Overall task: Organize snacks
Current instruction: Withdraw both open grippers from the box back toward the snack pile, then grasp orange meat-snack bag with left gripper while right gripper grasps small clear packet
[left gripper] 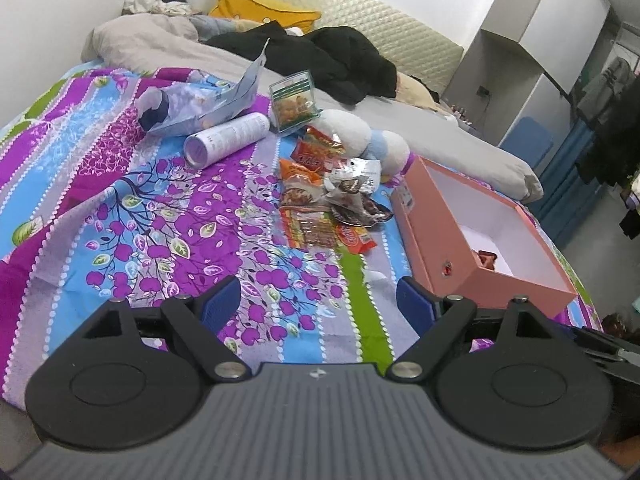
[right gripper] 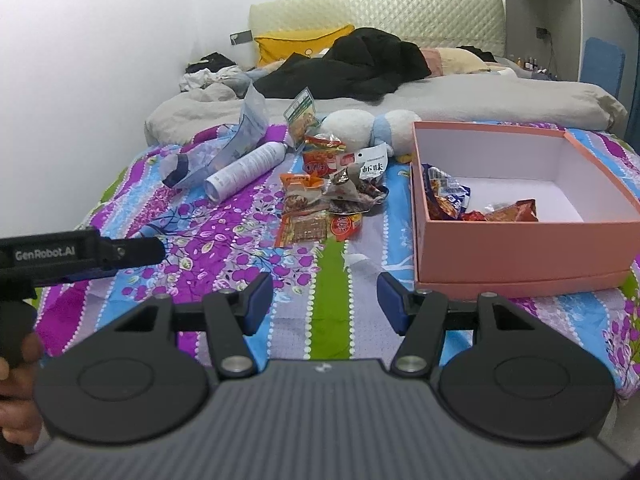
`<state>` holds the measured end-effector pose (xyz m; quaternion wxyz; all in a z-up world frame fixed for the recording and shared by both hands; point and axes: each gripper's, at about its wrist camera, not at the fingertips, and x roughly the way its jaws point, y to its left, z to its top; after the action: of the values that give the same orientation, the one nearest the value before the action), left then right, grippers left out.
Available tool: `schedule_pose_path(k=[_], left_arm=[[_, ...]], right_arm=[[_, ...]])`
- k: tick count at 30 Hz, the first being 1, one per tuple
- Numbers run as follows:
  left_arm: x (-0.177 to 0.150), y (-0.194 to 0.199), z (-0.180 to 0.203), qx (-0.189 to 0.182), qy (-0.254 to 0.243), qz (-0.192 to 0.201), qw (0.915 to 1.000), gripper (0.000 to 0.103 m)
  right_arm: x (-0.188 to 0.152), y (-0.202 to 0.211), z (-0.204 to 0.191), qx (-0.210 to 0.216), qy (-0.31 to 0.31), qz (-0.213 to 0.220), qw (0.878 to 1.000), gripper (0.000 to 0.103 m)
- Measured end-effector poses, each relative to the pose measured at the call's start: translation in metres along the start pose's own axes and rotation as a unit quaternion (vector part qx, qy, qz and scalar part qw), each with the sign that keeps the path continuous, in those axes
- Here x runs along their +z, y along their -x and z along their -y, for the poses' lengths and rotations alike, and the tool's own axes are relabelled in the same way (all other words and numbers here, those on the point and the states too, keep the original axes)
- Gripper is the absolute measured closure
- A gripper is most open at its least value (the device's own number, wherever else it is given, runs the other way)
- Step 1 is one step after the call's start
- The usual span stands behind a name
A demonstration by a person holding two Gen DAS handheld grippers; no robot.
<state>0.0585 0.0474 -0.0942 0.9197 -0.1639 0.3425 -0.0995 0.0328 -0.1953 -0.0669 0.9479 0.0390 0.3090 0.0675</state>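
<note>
1. The left gripper (left gripper: 318,304) is open wide. Nothing is between its blue pads (left gripper: 222,300). It holds nothing and touches nothing. Only the flowery bedspread (left gripper: 120,216) shows under it.

2. The right gripper (right gripper: 324,302) is open too, but not as wide. Nothing is between its pads (right gripper: 258,300), and it holds nothing. The green stripe of the bedspread lies under the gap.

3. In the right wrist view, the left gripper sticks in from the left side as a black bar. A hand (right gripper: 16,392) holds its grip at the bottom left corner.

4. The pile of snack packets (left gripper: 324,196) lies on the bedspread, straight ahead of both grippers and well apart from them. Nothing stands in the way.

5. The pink box (right gripper: 520,256) is open. It sits ahead and to the right of the right gripper, quite near its right finger. A few snack packets in the box (right gripper: 472,204) lie at its left side.

6. Past the pile lie a white tube (left gripper: 228,138) on its side, a crumpled clear bag (left gripper: 192,110) and a clear snack tub (left gripper: 294,102) tipped on its edge.

7. A white and blue soft toy (left gripper: 368,140) lies just behind the pile, near the far corner of the box.

8. Farther back are a black coat (right gripper: 360,64), a grey blanket (left gripper: 160,46) and a yellow pillow (left gripper: 260,10).
</note>
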Motion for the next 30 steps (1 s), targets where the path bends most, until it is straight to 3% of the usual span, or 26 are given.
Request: schedule_pose_path(k=[16,30], left_arm=[[0.033,-0.093,-0.027,-0.003,0.003,-0.005,1.0,0.016],[0.062,-0.201,-0.047,-0.012,0.024,-0.023,0.9994,0.016]], right_arm=[[0.03,-0.075,0.0,-0.003,-0.002,0.02,1.0,0.043],[0.058,-0.169,-0.003,0.0,-0.002,-0.012,1.0,0.044]])
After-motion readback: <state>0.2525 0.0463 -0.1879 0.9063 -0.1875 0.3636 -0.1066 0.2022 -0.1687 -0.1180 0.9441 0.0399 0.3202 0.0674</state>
